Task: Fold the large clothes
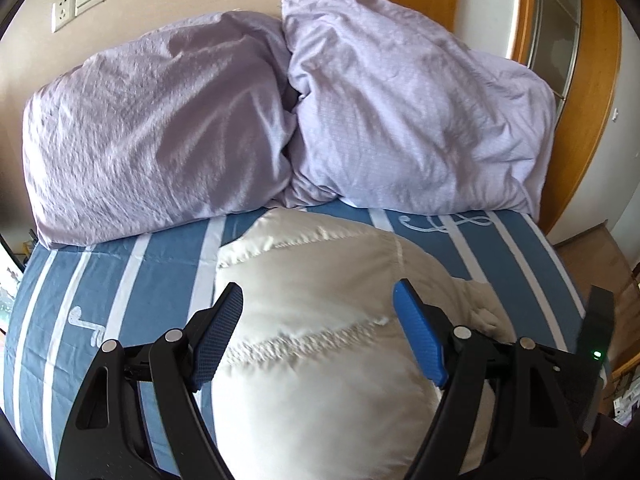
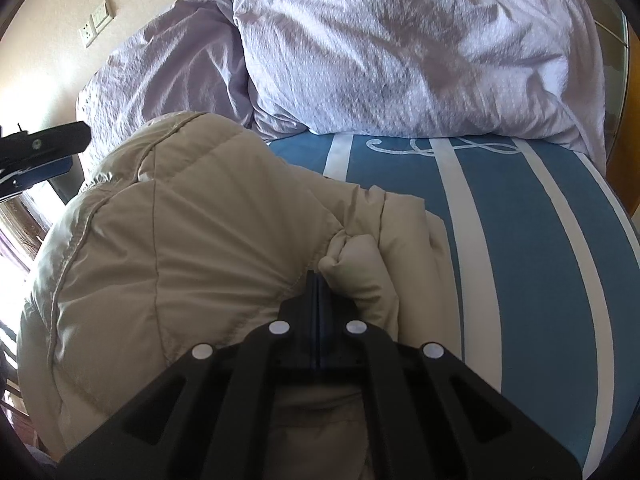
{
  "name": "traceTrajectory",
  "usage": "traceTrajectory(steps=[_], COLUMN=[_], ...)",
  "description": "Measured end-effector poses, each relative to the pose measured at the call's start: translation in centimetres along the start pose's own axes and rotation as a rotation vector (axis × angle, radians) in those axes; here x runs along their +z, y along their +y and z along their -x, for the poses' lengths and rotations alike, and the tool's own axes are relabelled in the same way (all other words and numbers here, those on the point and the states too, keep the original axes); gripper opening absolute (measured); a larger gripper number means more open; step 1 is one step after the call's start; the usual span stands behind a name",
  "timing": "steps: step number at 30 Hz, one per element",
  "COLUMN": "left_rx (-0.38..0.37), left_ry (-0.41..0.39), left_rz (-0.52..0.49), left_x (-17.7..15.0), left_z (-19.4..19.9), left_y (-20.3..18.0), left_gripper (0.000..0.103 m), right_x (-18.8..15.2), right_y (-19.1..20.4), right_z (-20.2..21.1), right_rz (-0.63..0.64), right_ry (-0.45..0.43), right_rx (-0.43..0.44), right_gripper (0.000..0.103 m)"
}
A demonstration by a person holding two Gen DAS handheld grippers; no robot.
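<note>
A cream padded jacket (image 1: 316,320) lies bundled on the blue striped bed sheet (image 1: 160,280). My left gripper (image 1: 318,308) is open, its blue pads spread above the jacket and holding nothing. In the right wrist view the jacket (image 2: 180,240) fills the left half. My right gripper (image 2: 318,280) has its jaws closed together at a fold of the jacket's right edge; whether cloth is pinched between them is hidden. The left gripper shows at the left edge of the right wrist view (image 2: 44,148).
Two lilac pillows (image 1: 160,128) (image 1: 400,112) stand against the wall at the head of the bed. A wooden door frame (image 1: 600,100) is at the right. The bed's right edge (image 2: 616,208) drops off. Wall sockets (image 1: 80,0) are at upper left.
</note>
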State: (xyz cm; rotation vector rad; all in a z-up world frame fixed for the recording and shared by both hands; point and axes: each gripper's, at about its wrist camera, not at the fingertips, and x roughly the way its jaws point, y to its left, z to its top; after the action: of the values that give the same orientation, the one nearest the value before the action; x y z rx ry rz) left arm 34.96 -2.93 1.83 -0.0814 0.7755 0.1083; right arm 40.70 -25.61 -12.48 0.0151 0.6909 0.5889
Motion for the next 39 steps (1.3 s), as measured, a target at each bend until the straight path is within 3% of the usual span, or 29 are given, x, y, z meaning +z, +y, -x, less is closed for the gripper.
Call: traceTrajectory(steps=[11, 39], left_rx=[0.019, 0.036], left_ry=[0.067, 0.068], left_rz=[-0.008, -0.042], left_x=[-1.1, -3.6], left_z=[-2.8, -6.4], left_y=[0.8, 0.4], left_gripper=[0.08, 0.089], right_x=[0.0, -0.1], right_y=[0.1, 0.1], right_z=[0.1, -0.3], right_rz=[-0.004, -0.037], right_ry=[-0.001, -0.021], right_rx=[-0.014, -0.036], right_gripper=[0.0, 0.0])
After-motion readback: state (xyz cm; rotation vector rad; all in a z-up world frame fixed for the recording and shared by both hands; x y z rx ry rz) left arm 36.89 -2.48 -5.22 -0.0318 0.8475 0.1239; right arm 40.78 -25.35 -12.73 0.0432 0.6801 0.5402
